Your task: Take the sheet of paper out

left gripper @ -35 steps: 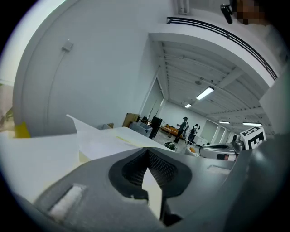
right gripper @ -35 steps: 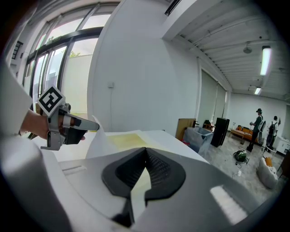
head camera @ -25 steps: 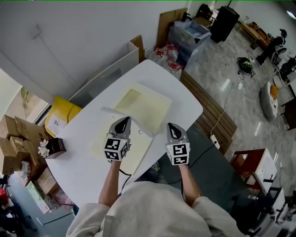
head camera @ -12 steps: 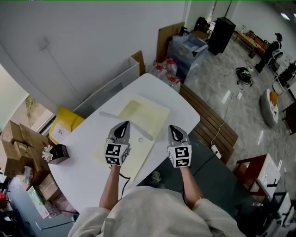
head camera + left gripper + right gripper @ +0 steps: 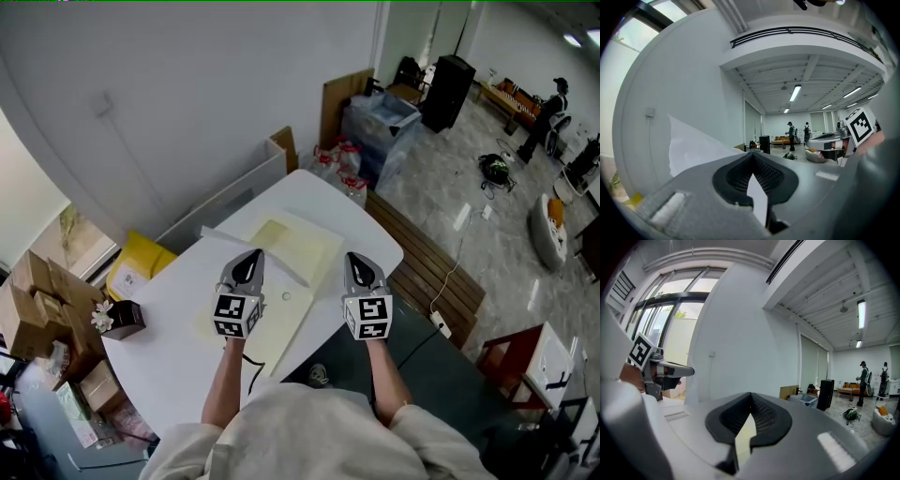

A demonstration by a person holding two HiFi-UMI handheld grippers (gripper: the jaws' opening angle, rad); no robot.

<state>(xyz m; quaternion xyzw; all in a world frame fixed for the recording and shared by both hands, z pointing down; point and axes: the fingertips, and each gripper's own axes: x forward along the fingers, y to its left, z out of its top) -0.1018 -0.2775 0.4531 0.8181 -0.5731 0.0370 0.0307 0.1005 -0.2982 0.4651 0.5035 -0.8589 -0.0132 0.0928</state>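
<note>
Left gripper (image 5: 251, 260) clamped on the white sheet of paper (image 5: 693, 150), which stands up at ten o'clock. Right gripper (image 5: 359, 264) pinches the pale yellow folder (image 5: 298, 246) edge. I judge the sheet partly out, not yet clear of the folder.

The sheet of paper (image 5: 693, 145) and the folder (image 5: 305, 244) look matt, the table (image 5: 159, 347) smooth.

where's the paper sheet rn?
The sheet is pinched in the left hand-held gripper, over the yellow folder on the white table, centre-left in the head view.
</note>
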